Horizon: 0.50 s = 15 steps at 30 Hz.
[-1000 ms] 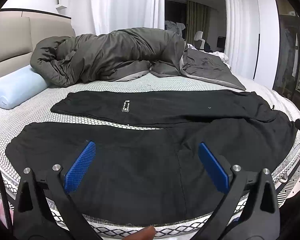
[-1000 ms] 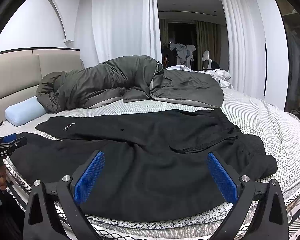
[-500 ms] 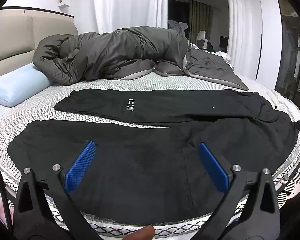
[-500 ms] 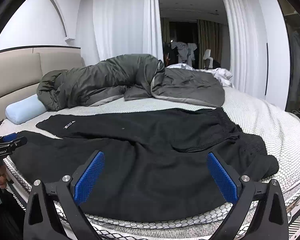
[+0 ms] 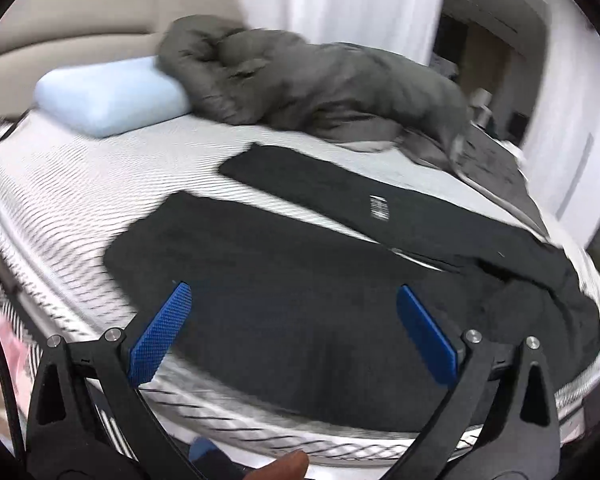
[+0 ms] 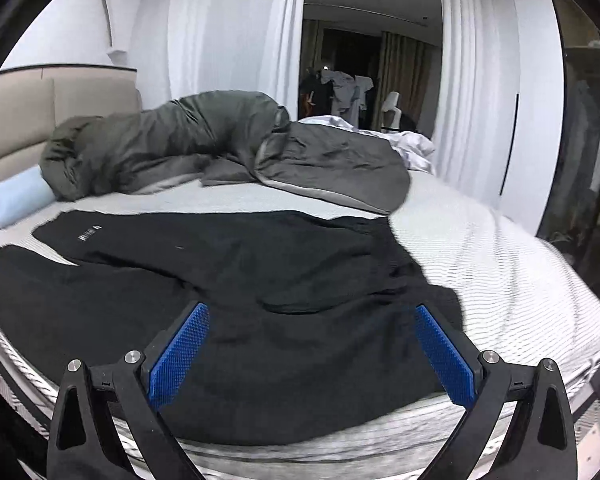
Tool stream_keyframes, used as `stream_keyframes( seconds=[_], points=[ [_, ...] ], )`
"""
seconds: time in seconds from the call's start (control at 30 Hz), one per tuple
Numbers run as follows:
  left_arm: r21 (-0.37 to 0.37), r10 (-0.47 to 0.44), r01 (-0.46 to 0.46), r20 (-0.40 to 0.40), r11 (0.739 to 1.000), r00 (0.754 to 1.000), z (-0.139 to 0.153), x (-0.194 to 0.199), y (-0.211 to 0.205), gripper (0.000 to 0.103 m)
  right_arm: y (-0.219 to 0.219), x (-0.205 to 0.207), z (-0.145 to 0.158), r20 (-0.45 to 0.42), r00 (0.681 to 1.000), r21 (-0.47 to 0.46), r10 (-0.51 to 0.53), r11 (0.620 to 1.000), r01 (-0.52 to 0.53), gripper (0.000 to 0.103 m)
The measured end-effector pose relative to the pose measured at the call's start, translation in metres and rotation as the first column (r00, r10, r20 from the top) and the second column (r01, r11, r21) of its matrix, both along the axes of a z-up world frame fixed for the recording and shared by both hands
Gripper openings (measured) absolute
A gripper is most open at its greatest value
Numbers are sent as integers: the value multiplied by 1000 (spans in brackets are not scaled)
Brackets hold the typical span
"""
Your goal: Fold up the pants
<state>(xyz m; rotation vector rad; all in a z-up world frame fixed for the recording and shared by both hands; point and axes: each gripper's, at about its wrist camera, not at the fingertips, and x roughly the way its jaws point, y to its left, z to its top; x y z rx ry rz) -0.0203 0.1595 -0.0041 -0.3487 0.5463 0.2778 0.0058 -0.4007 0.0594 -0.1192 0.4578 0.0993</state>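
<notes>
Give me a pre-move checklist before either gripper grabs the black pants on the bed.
1. Left gripper jaws spread, holding nothing: ok.
2. Right gripper jaws spread, holding nothing: ok.
3. Black pants spread on the mattress, legs apart: ok.
4. Waist end lying flat: not ok, bunched near the bed edge.
5. Grey duvet and blue pillow off the pants: ok.
6. Left view sharp enough to aim: not ok, motion-blurred.

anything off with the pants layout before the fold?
Yes: the black pants lie spread on the mattress, but the waist end near the right gripper is bunched and wrinkled. Both legs look flat.
</notes>
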Motion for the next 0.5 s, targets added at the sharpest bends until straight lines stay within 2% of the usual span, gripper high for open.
stream_keyframes(
  seconds=[0.1,0.23,0.3,0.43,0.5],
  points=[
    [-42,66,-66,-14,997,998,-6,-11,33,102,-18,11,-4,-16,999,-49,-28,998,28,103],
    [-158,81,-89,-54,983,995,-23,-15,64,98,-39,17,-21,-67,997,-15,-49,999,48,103],
    [-202,66,-78,-66,976,996,-31,-15,72,87,-45,14,-32,-82,995,3,-59,998,60,103],
    [-232,28,-53,-107,971,994,-41,-5,75,77,-57,5,-54,-127,989,60,-78,994,86,103],
    [-243,39,-69,-126,968,991,-47,5,79,61,-60,1,-62,-141,987,80,-84,992,95,103]
  ],
)
